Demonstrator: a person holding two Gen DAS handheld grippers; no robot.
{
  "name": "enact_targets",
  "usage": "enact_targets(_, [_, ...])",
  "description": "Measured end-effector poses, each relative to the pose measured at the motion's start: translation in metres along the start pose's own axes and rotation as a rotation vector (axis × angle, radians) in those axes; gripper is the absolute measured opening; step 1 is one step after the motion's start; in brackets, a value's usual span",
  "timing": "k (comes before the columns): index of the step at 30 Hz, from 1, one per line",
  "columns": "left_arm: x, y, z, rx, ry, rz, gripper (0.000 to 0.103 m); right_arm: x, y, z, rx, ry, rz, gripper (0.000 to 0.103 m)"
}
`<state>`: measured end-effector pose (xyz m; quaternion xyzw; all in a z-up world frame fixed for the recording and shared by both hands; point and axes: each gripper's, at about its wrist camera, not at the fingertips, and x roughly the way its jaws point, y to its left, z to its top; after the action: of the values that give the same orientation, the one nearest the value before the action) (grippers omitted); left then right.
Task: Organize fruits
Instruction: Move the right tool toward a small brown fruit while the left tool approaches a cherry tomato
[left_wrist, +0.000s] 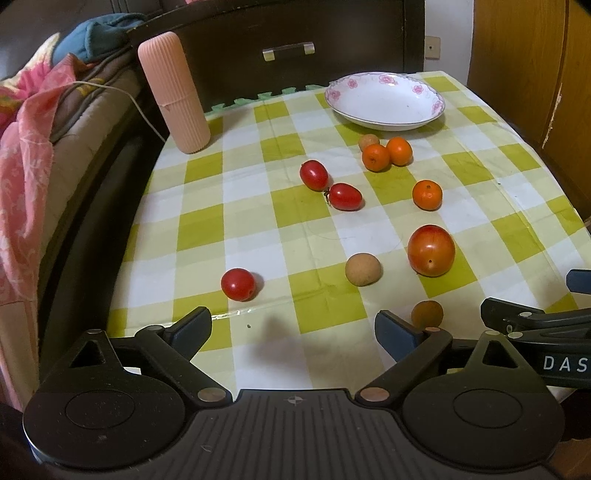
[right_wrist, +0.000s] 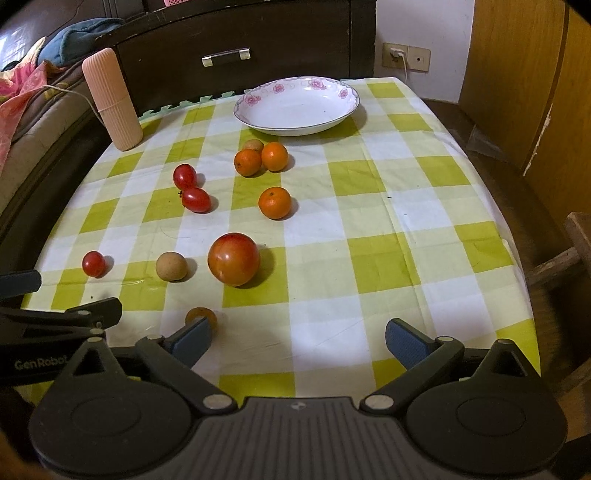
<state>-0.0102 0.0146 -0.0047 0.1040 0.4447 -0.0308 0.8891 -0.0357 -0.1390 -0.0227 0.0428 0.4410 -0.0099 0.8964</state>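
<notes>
Fruit lies scattered on a green-checked tablecloth (left_wrist: 258, 221). A white flowered dish (left_wrist: 384, 99) (right_wrist: 295, 105) stands empty at the far side. Three small oranges (left_wrist: 426, 194) (right_wrist: 274, 202), three cherry tomatoes (left_wrist: 238, 284) (right_wrist: 94, 263), one large tomato (left_wrist: 431, 250) (right_wrist: 233, 259) and small brown longans (left_wrist: 362, 269) (right_wrist: 171, 266) are spread between. My left gripper (left_wrist: 293, 332) is open above the near edge, holding nothing. My right gripper (right_wrist: 299, 341) is open too, a longan (right_wrist: 201, 316) just beyond its left finger.
A tall pink ribbed container (left_wrist: 173, 92) (right_wrist: 112, 99) stands upright at the table's far left corner. A dark wooden drawer front (left_wrist: 288, 51) rises behind the table. Bedding lies on the left, a wooden door (right_wrist: 524, 74) on the right.
</notes>
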Motion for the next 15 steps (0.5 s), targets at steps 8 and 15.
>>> enact_targets(8, [0.0006,-0.0005,-0.0001,-0.002,0.005,0.0,0.096,0.002,0.0012,-0.0007,0.0,0.006,0.004,0.099])
enact_targets(15, [0.0001,0.005,-0.0057,-0.009,0.02,0.002,0.095,0.0037,0.0061,-0.0021,-0.02,0.022,0.028,0.098])
